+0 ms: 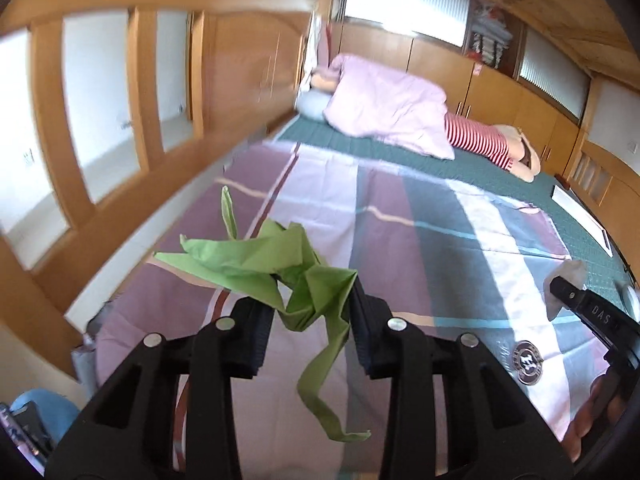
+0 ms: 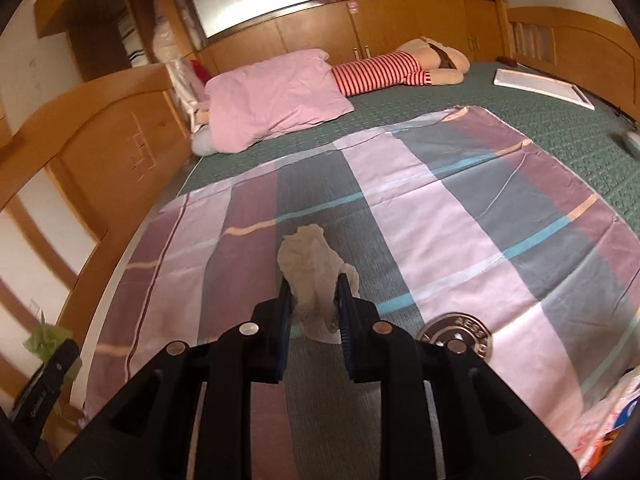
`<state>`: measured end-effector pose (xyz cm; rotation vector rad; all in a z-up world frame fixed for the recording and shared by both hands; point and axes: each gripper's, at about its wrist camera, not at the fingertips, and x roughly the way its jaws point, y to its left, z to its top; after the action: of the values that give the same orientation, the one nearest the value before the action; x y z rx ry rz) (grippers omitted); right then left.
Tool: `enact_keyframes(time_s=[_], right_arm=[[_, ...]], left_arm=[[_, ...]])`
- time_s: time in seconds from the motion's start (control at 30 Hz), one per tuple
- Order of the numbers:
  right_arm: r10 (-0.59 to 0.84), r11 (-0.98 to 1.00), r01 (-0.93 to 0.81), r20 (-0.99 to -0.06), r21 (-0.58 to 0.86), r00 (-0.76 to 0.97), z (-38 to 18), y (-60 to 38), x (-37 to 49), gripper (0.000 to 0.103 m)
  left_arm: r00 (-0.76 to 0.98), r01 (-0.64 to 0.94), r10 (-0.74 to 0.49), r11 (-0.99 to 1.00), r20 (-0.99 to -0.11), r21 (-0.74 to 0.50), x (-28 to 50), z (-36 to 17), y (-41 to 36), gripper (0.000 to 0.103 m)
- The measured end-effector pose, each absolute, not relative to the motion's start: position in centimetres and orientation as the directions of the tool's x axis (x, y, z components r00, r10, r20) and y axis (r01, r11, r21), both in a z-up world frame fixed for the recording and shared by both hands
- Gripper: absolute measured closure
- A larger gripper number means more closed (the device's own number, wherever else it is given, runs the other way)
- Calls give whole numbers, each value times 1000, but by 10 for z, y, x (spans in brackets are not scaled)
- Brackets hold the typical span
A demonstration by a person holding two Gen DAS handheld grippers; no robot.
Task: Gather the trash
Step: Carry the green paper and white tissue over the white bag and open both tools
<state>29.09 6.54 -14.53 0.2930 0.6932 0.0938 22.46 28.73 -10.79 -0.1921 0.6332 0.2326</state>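
My left gripper [image 1: 312, 304] is shut on a crumpled green paper [image 1: 264, 264] and holds it above the striped sheet [image 1: 400, 240]; a strip of it hangs down between the fingers. My right gripper [image 2: 314, 292] is shut on a crumpled white tissue [image 2: 310, 268] just above the striped sheet [image 2: 440, 220]. The right gripper with the tissue also shows at the right edge of the left wrist view [image 1: 576, 296]. The left gripper with the green paper shows at the far left of the right wrist view [image 2: 48, 340].
The sheet lies on a green bed cover [image 2: 520, 108]. A pink pillow [image 2: 272, 96] and a doll in a red striped top [image 2: 380, 70] lie at the far end. A white flat board [image 2: 540, 88] lies at the far right. Wooden cabinets [image 2: 120, 152] line the left side.
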Motion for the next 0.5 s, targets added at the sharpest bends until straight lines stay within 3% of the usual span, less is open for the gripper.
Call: enact_keyframes(time_s=[0.33, 0.5], right_arm=[[318, 931, -142, -553, 337, 770, -83, -15, 189, 81], [286, 943, -141, -516, 302, 807, -67, -76, 128, 81]], left_arm=[[826, -133, 51, 985, -561, -107, 144, -53, 191, 68], [850, -38, 2, 998, -527, -59, 111, -33, 127, 67]])
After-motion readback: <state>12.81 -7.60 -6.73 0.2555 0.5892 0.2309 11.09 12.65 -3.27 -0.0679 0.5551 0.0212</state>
